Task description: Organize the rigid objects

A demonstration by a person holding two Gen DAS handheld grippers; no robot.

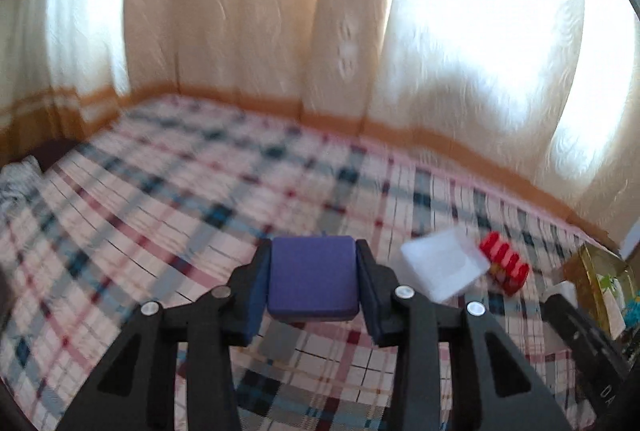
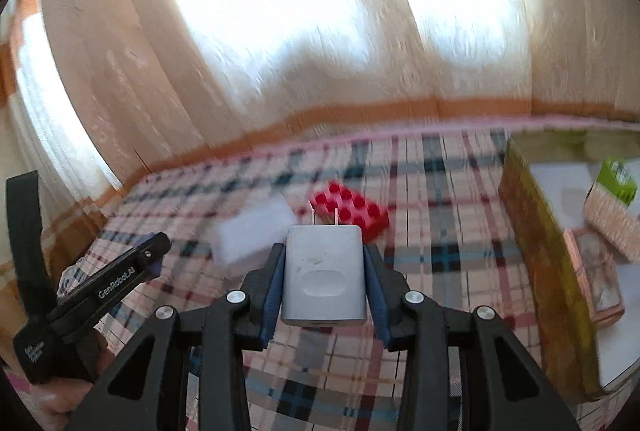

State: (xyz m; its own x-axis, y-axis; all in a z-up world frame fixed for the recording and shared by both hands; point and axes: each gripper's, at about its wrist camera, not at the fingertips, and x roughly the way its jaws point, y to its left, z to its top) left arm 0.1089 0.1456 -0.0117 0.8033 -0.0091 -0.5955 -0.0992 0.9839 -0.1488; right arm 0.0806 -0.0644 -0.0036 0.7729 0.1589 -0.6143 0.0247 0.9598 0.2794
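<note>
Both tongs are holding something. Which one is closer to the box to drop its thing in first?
Probably the right tongs. They grip the white charger, and the open box sits beside them. From the left tongs, holding the purple block, it lies far off.

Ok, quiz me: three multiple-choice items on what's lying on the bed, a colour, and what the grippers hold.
1. The red brick lies:
A in the box
B on the plaid bedspread
C in a gripper

2. The block in the left gripper is:
A purple
B green
C yellow

3. The right gripper is:
A open and empty
B shut on a charger
C shut on a brick

Key: 1 B, it rests on the cloth beside a white piece; 2 A, purple face between the pads; 3 B, the pads press on its sides.
</note>
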